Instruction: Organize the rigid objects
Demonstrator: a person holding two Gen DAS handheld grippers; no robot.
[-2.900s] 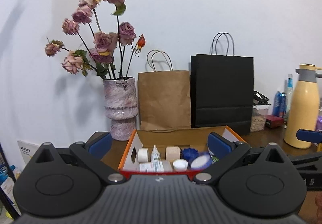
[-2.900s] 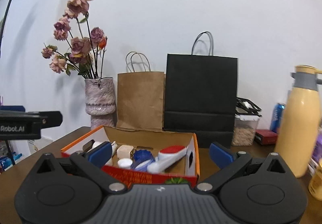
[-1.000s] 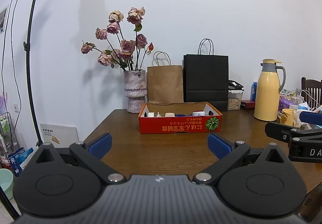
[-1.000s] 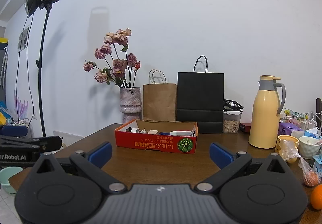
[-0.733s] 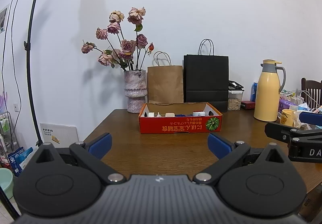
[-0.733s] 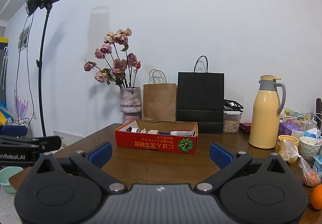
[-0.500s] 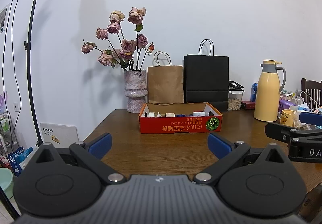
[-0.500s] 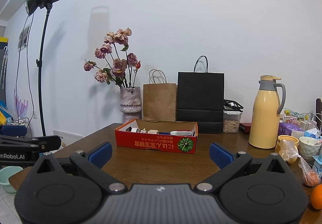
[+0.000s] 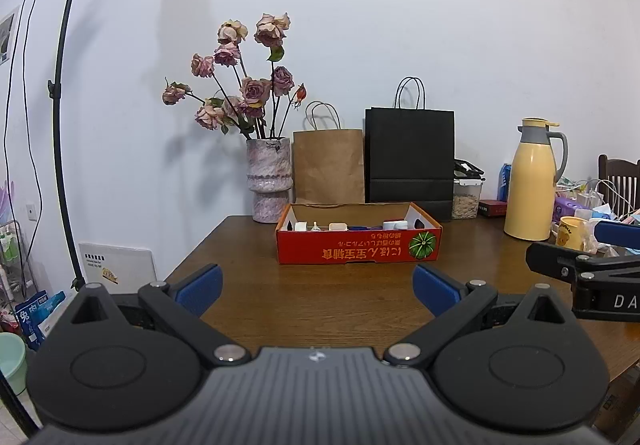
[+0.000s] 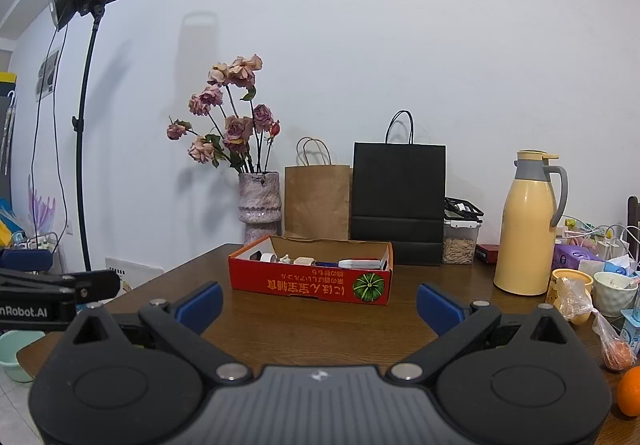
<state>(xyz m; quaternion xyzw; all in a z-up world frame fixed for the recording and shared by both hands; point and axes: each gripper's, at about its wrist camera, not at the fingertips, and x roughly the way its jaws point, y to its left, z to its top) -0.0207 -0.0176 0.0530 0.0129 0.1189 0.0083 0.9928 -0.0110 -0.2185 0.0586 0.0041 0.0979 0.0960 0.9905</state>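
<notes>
The left claw (image 9: 316,291) gapes wide and empty over the wooden counter (image 9: 320,301). At its 12 o'clock sits the red box (image 9: 358,249) with small items inside. The right claw (image 10: 318,307) is equally wide, empty, box (image 10: 310,283) at 12.

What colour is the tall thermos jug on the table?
The thermos jug is pale yellow with a grey collar and handle; right wrist view.
</notes>
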